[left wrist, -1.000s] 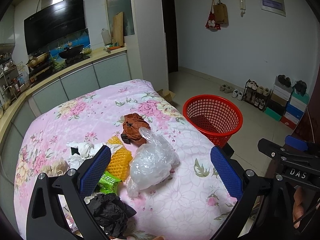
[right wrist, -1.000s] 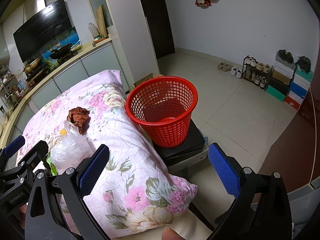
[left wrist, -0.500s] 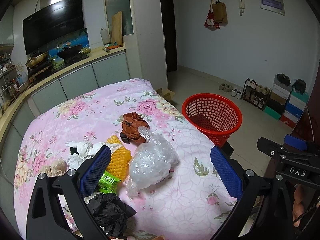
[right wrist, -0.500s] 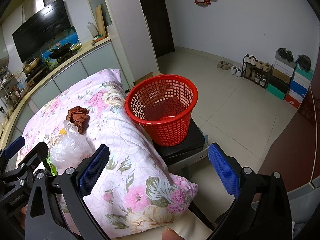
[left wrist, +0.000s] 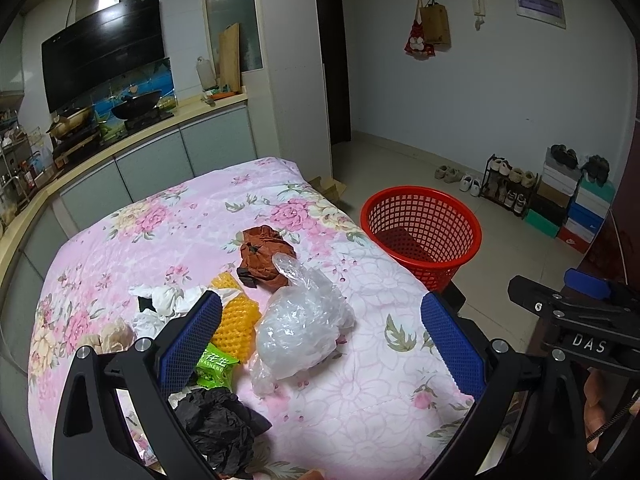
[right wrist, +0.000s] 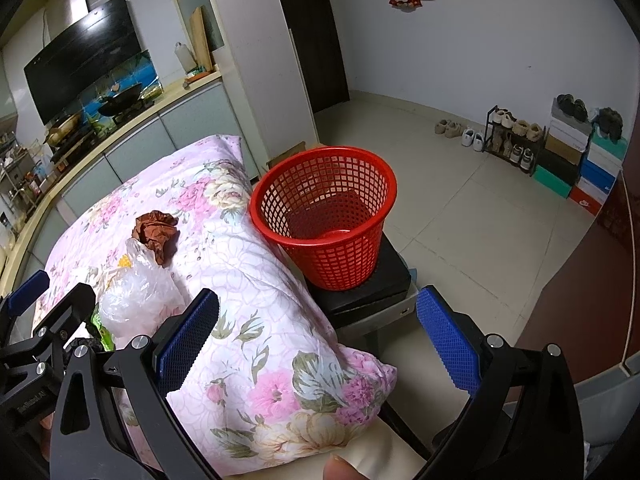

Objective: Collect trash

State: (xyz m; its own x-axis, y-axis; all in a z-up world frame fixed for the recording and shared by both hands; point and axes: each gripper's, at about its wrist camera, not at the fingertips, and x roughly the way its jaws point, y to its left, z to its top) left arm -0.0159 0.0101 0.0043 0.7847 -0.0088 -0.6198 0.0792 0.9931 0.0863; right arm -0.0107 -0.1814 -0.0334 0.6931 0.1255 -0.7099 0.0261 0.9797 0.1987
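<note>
Trash lies on a pink floral quilt (left wrist: 160, 236): a clear plastic bag (left wrist: 304, 320), a brown crumpled paper (left wrist: 266, 254), a yellow foam net (left wrist: 236, 320), a green wrapper (left wrist: 214, 368), a black crumpled bag (left wrist: 220, 424) and white tissue (left wrist: 168, 300). A red mesh basket (left wrist: 422, 232) stands to the right of the quilt on a black block (right wrist: 372, 284). My left gripper (left wrist: 316, 344) is open and empty, hovering near the clear bag. My right gripper (right wrist: 318, 342) is open and empty over the quilt's corner, short of the basket (right wrist: 326, 216).
A kitchen counter (left wrist: 120, 136) with a stove runs behind the quilt. A shoe rack (left wrist: 508, 186) and stacked shoe boxes (left wrist: 576, 208) stand by the right wall. Tiled floor (right wrist: 460, 200) lies beyond the basket. A dark doorway (left wrist: 332, 56) is at the back.
Both views shift only slightly; the grippers have drifted a little. Nothing was grasped or moved.
</note>
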